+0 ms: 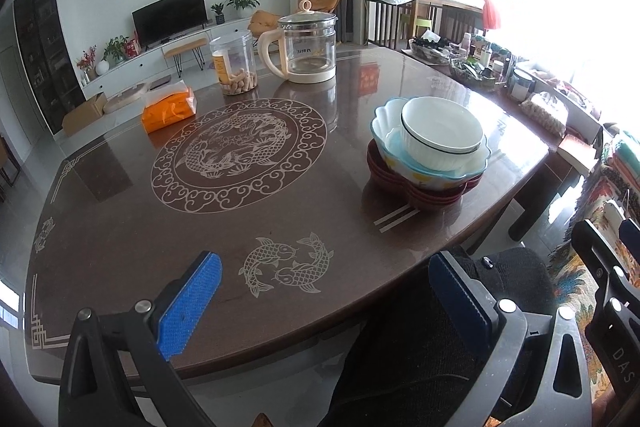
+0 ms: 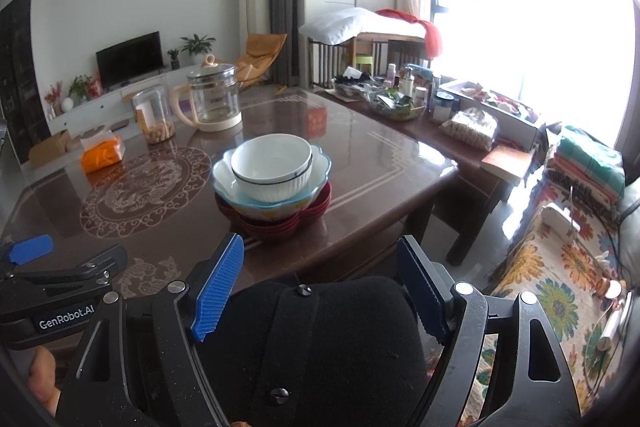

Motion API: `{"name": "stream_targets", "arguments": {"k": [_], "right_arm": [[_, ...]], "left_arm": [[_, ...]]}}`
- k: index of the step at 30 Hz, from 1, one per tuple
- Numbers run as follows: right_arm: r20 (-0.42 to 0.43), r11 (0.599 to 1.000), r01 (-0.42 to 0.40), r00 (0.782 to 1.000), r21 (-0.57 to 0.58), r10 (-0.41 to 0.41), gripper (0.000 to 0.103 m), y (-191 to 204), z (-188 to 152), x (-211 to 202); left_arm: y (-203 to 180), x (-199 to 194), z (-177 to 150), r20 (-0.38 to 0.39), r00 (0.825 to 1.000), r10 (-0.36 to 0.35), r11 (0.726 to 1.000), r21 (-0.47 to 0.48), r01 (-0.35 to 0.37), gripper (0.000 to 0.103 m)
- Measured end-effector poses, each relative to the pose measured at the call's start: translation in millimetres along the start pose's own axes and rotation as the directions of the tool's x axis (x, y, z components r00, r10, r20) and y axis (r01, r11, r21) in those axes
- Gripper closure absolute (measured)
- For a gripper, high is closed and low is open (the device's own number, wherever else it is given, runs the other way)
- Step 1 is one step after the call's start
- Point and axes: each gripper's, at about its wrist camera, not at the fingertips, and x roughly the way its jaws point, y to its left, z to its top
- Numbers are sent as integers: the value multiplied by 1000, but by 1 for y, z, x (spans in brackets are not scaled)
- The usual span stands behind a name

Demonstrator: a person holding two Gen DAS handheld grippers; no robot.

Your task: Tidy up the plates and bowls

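Observation:
One stack of dishes stands on the brown table near its right edge. A white bowl sits inside a blue-rimmed scalloped bowl, which rests on several dark red plates. My left gripper is open over the table's near edge, well short of the stack, with nothing between its blue pads. My right gripper is also open and empty, low in front of the table above black fabric. Each gripper shows in the other's view: the left gripper and the right gripper.
A glass kettle, a plastic jar of snacks and an orange tissue pack stand at the table's far side. A cluttered side table adjoins on the right. A flowered sofa cover lies lower right.

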Motion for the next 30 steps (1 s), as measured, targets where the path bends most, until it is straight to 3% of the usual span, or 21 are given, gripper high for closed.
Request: {"name": "stream_targets", "arguments": {"k": [3, 8, 20, 30], "right_arm": [[2, 1000, -1, 1000, -7, 1, 22, 1, 1, 3], [10, 1000, 5, 1000, -1, -5, 22, 0, 2, 6], [-24, 1000, -3, 1000, -11, 3, 22, 2, 0, 27], [25, 999, 22, 999, -34, -21, 22, 8, 6, 22]], "left_arm": [[-2, -2, 3, 22, 999, -42, 999, 4, 42, 0], [-10, 2, 2, 33, 999, -35, 998, 44, 34, 0], [-5, 17, 5, 18, 999, -41, 999, 16, 41, 0], [-6, 27, 5, 3, 999, -43, 999, 22, 43, 0]]}}
